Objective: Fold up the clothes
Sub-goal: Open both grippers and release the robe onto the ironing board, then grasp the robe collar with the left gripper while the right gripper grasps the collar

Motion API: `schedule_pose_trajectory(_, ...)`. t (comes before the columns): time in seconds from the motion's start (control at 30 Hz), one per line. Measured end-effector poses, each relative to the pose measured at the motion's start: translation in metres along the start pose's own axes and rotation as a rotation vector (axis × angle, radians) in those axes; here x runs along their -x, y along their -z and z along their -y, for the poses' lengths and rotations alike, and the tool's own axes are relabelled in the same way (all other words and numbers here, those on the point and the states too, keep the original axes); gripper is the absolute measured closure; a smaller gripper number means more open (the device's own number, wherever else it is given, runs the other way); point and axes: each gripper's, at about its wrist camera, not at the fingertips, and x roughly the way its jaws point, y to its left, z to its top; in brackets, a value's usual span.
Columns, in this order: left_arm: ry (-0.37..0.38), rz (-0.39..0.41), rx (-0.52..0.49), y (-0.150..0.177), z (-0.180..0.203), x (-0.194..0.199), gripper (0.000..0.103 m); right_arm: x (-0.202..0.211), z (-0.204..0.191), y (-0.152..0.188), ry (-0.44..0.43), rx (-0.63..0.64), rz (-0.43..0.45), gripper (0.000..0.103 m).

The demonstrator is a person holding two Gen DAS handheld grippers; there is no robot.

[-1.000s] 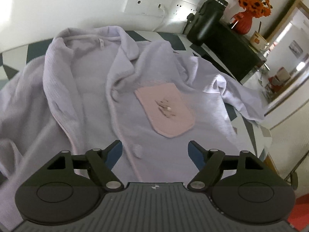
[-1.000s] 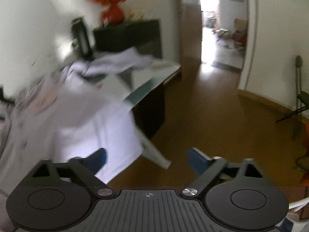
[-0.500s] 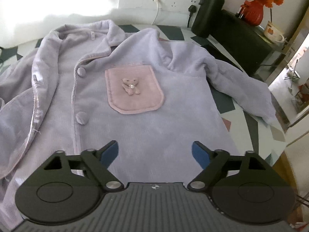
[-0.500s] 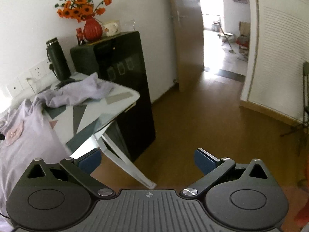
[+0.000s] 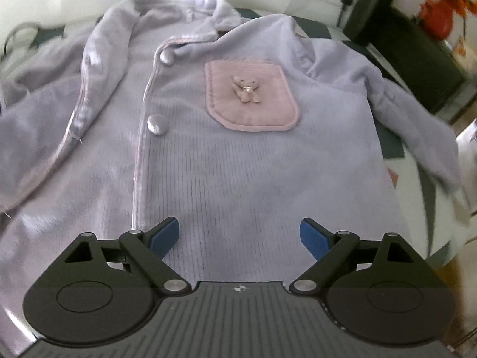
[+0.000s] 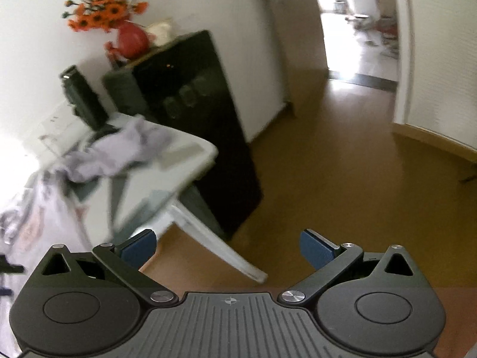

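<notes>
Left wrist view shows the left gripper [image 5: 239, 234] with jaws spread wide, empty, hovering over the hem of the lilac pyjama top [image 5: 244, 161], which lies front-up and spread flat on the table [image 5: 429, 188], its sleeve [image 5: 417, 131] trailing toward the right edge. The right gripper [image 6: 228, 246], likewise agape and empty, points off past the table's corner at the floor. Judged so, laying-out is the step; folding next calls for pinching a sleeve or side edge. Since half a second ago the left camera has closed in.
</notes>
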Motion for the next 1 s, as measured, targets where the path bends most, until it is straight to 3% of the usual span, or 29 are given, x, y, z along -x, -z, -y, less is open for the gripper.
schedule_pose_trajectory(0.23,0.078,0.096,0.082,-0.043,-0.02,0.031,0.009,-0.018,-0.105,-0.099,-0.124,0.164,0.05,0.001)
schedule_pose_trajectory(0.4,0.198,0.174,0.096,-0.081,-0.032,0.063,0.001,-0.034,-0.205,-0.146,-0.231,0.306,0.144,0.001)
schedule_pose_trajectory(0.67,0.124,0.327,0.035,-0.138,-0.029,0.088,0.001,-0.062,-0.336,-0.176,-0.314,0.426,0.234,0.001)
schedule_pose_trajectory(0.73,0.076,0.36,0.012,-0.147,-0.026,0.086,0.001,-0.076,-0.353,-0.181,-0.352,0.402,0.239,0.001)
schedule_pose_trajectory(0.83,0.032,0.346,-0.012,-0.156,-0.021,0.07,0.001,-0.113,-0.368,-0.179,-0.384,0.402,0.164,0.001)
schedule_pose_trajectory(1.0,0.048,0.251,0.005,-0.158,-0.03,0.024,0.001,-0.187,-0.375,-0.159,-0.437,0.432,-0.018,0.001)
